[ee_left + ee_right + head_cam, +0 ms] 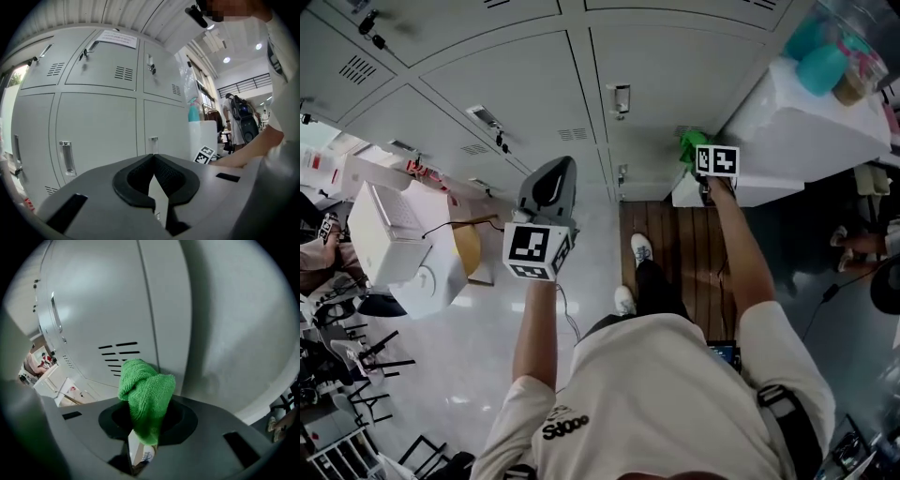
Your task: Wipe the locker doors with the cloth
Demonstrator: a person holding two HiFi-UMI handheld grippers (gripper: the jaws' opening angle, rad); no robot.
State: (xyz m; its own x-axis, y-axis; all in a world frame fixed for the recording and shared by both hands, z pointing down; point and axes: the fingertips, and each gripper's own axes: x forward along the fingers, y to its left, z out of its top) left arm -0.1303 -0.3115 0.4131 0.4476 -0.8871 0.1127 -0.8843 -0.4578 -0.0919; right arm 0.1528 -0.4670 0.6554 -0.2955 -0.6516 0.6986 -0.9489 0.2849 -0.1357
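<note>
Grey metal locker doors (506, 84) fill the background. Right gripper (144, 430) is clamped on a bunched green microfibre cloth (146, 394), near a door's vent slots (118, 357). Left gripper (153, 161) has its jaws closed together, with nothing between them.

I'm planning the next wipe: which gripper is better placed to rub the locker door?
Right. The right gripper is shut on the green cloth, close in front of a vented locker door. The left gripper is shut and holds nothing.
</note>
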